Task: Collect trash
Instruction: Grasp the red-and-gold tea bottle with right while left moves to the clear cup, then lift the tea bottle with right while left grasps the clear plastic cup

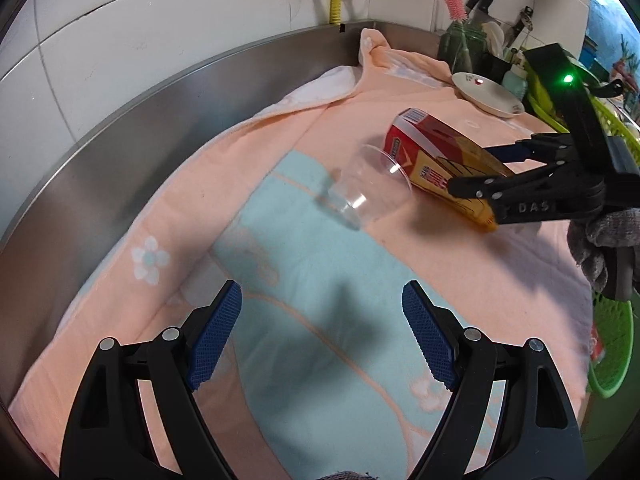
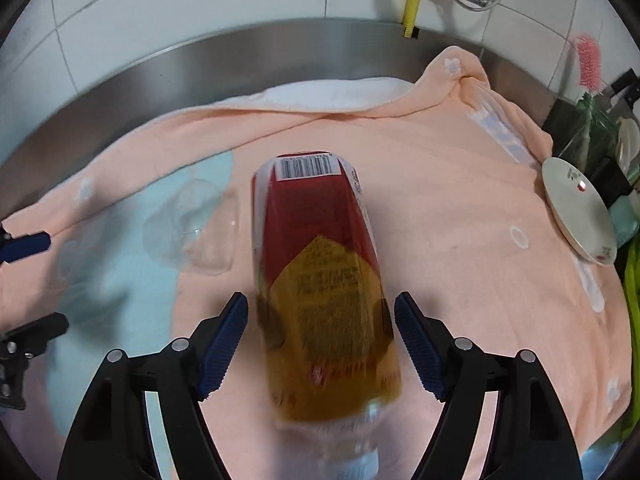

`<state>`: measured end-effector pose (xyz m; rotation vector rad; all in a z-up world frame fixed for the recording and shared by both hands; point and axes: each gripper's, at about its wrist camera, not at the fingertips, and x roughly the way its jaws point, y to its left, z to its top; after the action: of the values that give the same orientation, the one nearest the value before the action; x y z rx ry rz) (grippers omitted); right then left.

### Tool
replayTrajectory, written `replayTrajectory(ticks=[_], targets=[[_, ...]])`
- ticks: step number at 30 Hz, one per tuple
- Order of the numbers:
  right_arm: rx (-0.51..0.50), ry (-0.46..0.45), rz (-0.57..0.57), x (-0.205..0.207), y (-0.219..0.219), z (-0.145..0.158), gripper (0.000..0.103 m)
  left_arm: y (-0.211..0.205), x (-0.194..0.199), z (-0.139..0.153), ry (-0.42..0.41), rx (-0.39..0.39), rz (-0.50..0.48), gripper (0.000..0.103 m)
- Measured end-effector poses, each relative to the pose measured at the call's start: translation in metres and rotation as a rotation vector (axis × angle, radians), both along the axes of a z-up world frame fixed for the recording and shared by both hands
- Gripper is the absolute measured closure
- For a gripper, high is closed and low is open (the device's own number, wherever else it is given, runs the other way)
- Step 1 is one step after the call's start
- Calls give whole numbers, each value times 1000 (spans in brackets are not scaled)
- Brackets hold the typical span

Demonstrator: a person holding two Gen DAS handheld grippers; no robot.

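Note:
A bottle with a red and yellow label (image 2: 320, 280) lies on its side on the peach and blue towel (image 2: 460, 220). My right gripper (image 2: 320, 320) straddles its lower half; a thin gap shows between each blue pad and the label, so the gripper is open. From the left wrist view the same bottle (image 1: 432, 148) lies between the right gripper (image 1: 480, 166) fingers. A clear plastic cup (image 1: 368, 188) lies tipped over just left of the bottle. My left gripper (image 1: 322, 320) hovers open over the towel's blue patch, short of the cup (image 2: 188, 228), with nothing in it.
A white dish (image 1: 486, 94) sits at the towel's far right edge. Behind it stand a glass jar with a pink brush (image 1: 460, 40) and knives. A green basket (image 1: 612, 340) is at the right. A steel backsplash (image 1: 160, 120) and tiled wall bound the back.

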<state>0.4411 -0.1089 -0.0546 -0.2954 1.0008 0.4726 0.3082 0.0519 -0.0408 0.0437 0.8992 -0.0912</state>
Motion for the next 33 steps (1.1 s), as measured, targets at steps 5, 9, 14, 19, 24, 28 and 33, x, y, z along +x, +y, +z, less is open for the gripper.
replayTrajectory(ticks=[5, 9, 14, 19, 24, 28, 33], targets=[[-9, 10, -9, 12, 4, -10, 30, -6, 13, 0, -12, 19, -25, 22], [15, 13, -10, 7, 0, -9, 39, -12, 27, -1, -18, 38, -46, 22], [26, 14, -32, -8, -19, -7, 39, -25, 43, -4, -36, 86, -96, 16], [50, 8, -56, -28, -43, -2, 39, -37, 58, -6, -41, 114, -158, 15], [83, -10, -68, -56, -70, 8, 39, -52, 74, -14, -35, 188, -238, 15], [103, -21, -91, -80, -93, 12, 39, -57, 88, -21, -17, 197, -267, 15], [118, -38, -136, -112, -128, 17, 39, -62, 97, -29, -10, 196, -282, 16]])
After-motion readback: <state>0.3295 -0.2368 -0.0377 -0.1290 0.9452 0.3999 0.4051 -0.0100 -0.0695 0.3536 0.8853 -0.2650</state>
